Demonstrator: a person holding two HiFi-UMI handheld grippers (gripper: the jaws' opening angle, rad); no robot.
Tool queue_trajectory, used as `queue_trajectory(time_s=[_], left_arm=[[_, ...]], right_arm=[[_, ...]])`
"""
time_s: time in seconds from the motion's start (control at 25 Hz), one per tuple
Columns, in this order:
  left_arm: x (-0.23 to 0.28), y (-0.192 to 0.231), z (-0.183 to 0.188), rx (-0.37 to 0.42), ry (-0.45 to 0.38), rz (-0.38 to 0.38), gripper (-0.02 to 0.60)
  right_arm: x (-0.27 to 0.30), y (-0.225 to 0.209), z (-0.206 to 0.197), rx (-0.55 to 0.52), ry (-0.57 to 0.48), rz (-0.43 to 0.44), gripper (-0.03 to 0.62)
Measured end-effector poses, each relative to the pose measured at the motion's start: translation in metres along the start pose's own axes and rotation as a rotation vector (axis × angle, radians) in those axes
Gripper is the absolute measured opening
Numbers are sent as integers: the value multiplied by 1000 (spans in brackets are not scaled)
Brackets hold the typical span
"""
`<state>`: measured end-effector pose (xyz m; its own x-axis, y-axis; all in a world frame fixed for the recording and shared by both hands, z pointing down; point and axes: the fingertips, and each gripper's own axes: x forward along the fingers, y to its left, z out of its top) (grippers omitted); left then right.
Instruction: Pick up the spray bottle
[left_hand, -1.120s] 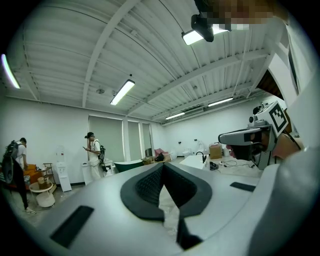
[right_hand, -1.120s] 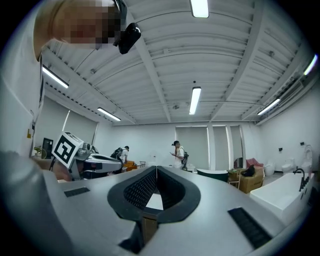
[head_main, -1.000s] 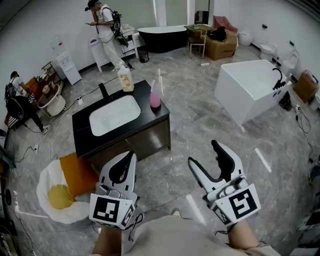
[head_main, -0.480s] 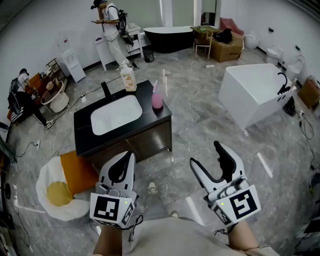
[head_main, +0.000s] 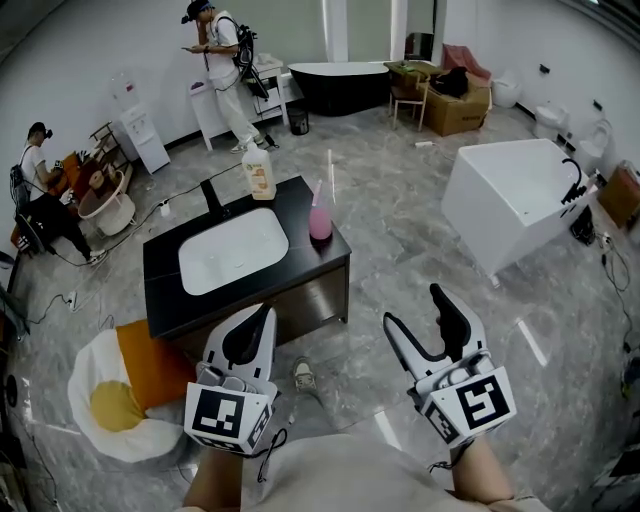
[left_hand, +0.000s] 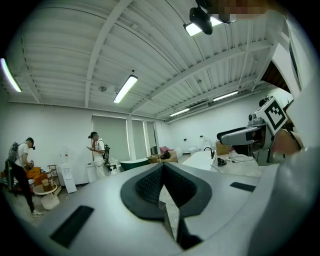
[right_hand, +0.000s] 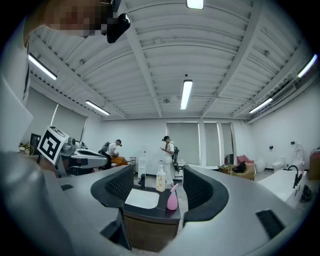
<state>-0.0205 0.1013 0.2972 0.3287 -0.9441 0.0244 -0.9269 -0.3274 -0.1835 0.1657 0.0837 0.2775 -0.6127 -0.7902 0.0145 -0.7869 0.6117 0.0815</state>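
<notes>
**Head view**
- Left tool (head_main: 258, 318): low in front of me, jaws together, nothing in them. It points toward the black desk (head_main: 325, 258).
- Right tool (head_main: 412, 308): jaws wide apart and empty, over the grey marble floor (head_main: 400, 230) to the right of the desk's near corner.
- Pink spray bottle (head_main: 320, 220): upright on the desk's right end, close to the edge. It stands beside the white sink basin (head_main: 200, 272) and well apart from both tools.
- Pump bottle (head_main: 260, 178): upright at the desk's far edge, just right of the black faucet (head_main: 210, 186).
- White bathtub (head_main: 510, 200): on the floor to the right.
- Standing person (head_main: 225, 65): far behind the desk.

**Left gripper view**
- My black pads meet at the tips, with only a thin sliver of floor showing below that. Nothing is gripped.
- The spray bottle does not show here.

**Right gripper view**
- My pads stand wide and touch nothing.
- Framed between them, at a distance, is the desk.
- The spray bottle is on the desk's near right corner, and the pump bottle is behind the basin.
</notes>
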Motion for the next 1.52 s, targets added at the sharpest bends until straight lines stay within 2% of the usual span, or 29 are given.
queue_trajectory(time_s=[0.4,0.6,0.8,1.0,1.12,1.32,1.52], left_arm=[[105,108,-22,-19,27,-14,18],[160,161,-45,-55,62,-45,18],[215,207,-71,-90,103,-96,18],[268,235,-97,-80,105,-159,18],[294,245,-119,-91,142,-192,18],[328,259,-161,-163,207,-228,18],[347,253,-200,-256,280,-264,18]], right_arm=[[144,-27,-20,19,77,-12,319],[225,-33,-36,93,132,7,319],[306,-46,-60,126,191,-14,319],[376,-58,-115,176,293,-47,319],[403,-65,-148,212,357,-65,321],[443,-77,-193,252,420,-93,324],[471,-80,-249,242,534,-51,339]])
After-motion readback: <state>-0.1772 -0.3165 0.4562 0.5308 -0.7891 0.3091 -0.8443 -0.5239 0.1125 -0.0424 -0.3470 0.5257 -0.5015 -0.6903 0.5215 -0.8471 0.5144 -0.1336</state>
